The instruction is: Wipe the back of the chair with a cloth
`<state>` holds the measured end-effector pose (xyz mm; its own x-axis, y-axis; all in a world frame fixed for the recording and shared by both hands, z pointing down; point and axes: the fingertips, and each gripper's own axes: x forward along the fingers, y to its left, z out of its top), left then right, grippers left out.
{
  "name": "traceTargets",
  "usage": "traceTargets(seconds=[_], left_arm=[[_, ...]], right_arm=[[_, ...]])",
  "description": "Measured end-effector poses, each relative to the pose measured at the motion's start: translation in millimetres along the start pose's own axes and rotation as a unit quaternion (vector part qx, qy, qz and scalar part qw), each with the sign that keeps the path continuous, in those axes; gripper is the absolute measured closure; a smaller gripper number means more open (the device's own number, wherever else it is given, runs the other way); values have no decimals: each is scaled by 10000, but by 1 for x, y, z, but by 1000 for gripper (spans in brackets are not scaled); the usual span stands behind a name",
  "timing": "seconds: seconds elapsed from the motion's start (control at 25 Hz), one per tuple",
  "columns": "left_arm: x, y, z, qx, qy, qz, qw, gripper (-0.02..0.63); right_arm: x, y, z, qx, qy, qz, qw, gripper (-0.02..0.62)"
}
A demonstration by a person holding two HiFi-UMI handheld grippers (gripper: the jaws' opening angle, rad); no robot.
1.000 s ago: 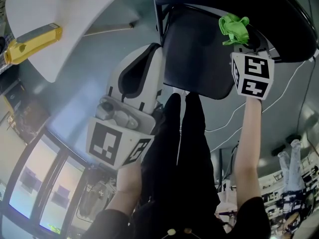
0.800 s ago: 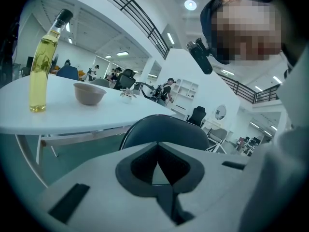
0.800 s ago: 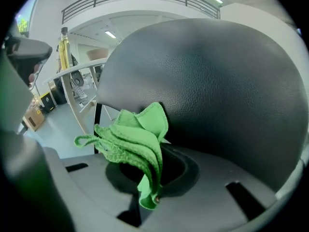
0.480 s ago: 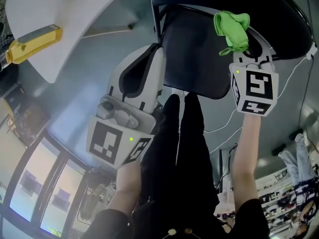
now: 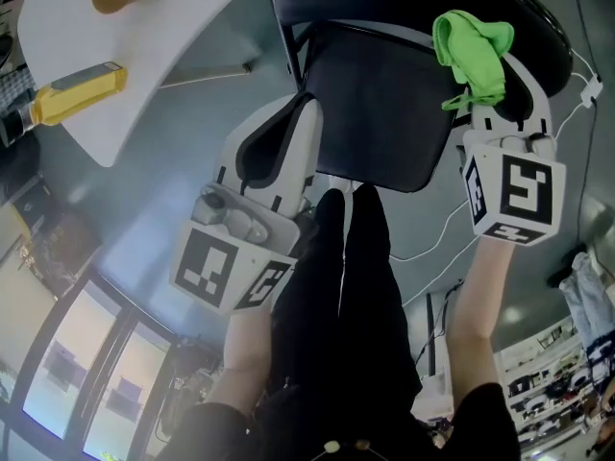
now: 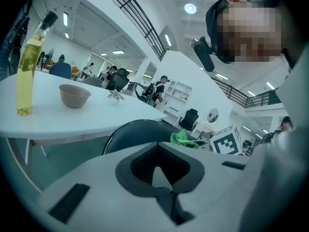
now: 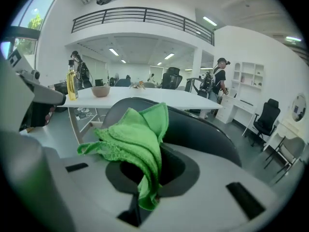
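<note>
Cloth (image 7: 135,144) at chair back (image 7: 203,129) | right claw (image 7: 145,204) clamped on it | left claw (image 6: 169,195) closed, empty

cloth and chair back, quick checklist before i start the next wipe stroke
1. Cloth gripped by the right tool: ok, the jaws are shut on a fold of it.
2. Enough cloth free to wipe with: ok, it bunches out beyond the jaws.
3. Cloth pressed against the chair back: cannot tell; it sits at the top edge, but contact is not clear.
4. Left tool out of the way: ok, shut, empty, beside the seat and apart from the cloth.
5. Table clear of the stroke: ok, it stands beyond the chair.
</note>
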<state>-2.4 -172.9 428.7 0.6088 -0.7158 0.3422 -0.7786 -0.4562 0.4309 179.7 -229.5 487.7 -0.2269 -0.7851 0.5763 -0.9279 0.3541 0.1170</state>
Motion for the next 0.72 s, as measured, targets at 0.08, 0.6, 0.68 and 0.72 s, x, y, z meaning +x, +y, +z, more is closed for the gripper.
traceTargets(seconds=[0.08, 0.6, 0.68, 0.72], left_arm=[[0, -3, 6, 35, -32, -28, 10000, 600], [2, -14, 14, 91, -107, 34, 9999, 600], [2, -12, 8, 53, -75, 65, 9999, 600], [2, -11, 5, 37, -61, 86, 9999, 600]], right_arm=[[-4, -8, 5, 45, -44, -86, 9999, 551], [-8, -37, 9, 186, -107, -329, 9992, 551], [-5, -36, 3, 189, -76, -317, 9993, 551], [-3, -35, 0, 195, -58, -299, 9993, 551]])
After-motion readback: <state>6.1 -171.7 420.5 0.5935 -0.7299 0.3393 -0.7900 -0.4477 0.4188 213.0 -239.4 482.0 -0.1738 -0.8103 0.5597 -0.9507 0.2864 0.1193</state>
